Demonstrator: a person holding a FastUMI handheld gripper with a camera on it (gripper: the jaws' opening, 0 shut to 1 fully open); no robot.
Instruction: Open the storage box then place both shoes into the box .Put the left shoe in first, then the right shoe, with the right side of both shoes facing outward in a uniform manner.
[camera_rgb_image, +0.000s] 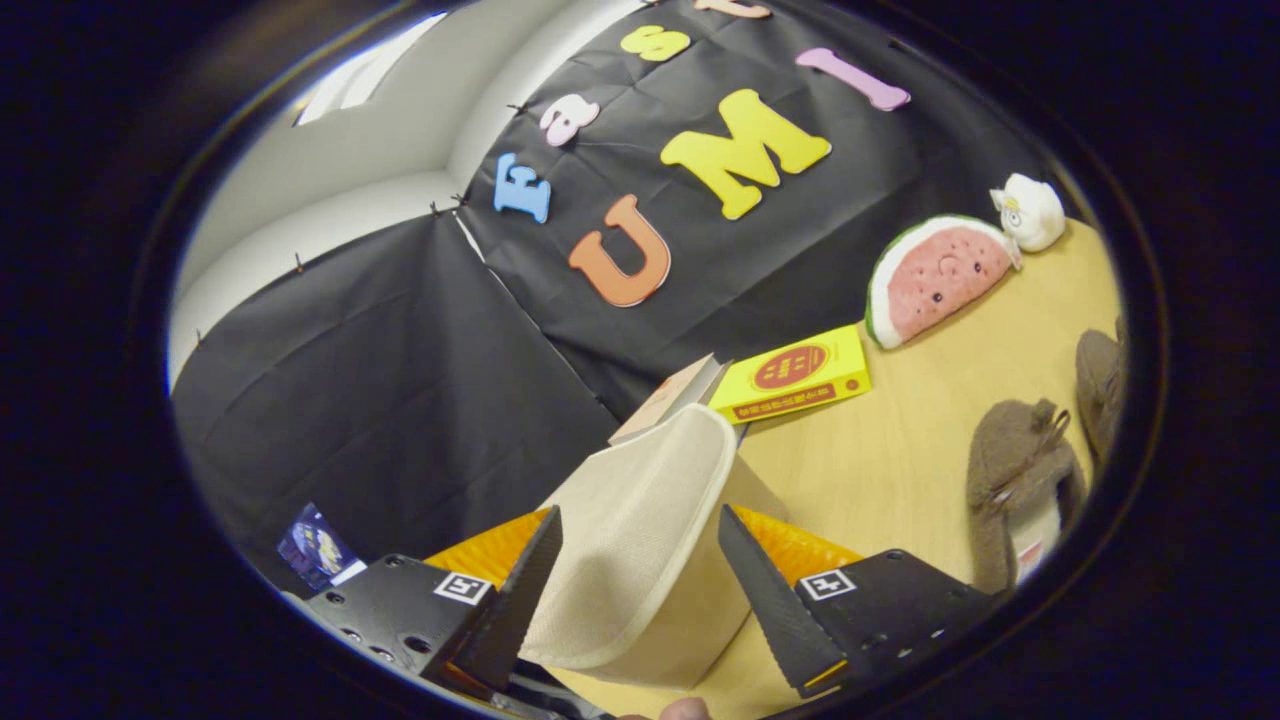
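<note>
The beige fabric storage box (705, 610) stands on the wooden table (880, 470) right at my fingers. Its lid (640, 470) is swung up and stands between the two fingers, filling the gap. My gripper (638, 510) is open, with one finger on either side of the raised lid and neither visibly pressing on it. Two brown fuzzy shoes lie on the table to the right of the box, the nearer shoe (1015, 470) beside the right finger and the other shoe (1100, 390) beyond it. The inside of the box is hidden by the lid.
A yellow flat box (795, 375) and a tan carton (668, 398) lie just behind the storage box by the black cloth wall. A watermelon plush (935, 275) and a white plush (1030, 210) sit further back right. A small blue card (315, 548) lies left of the fingers.
</note>
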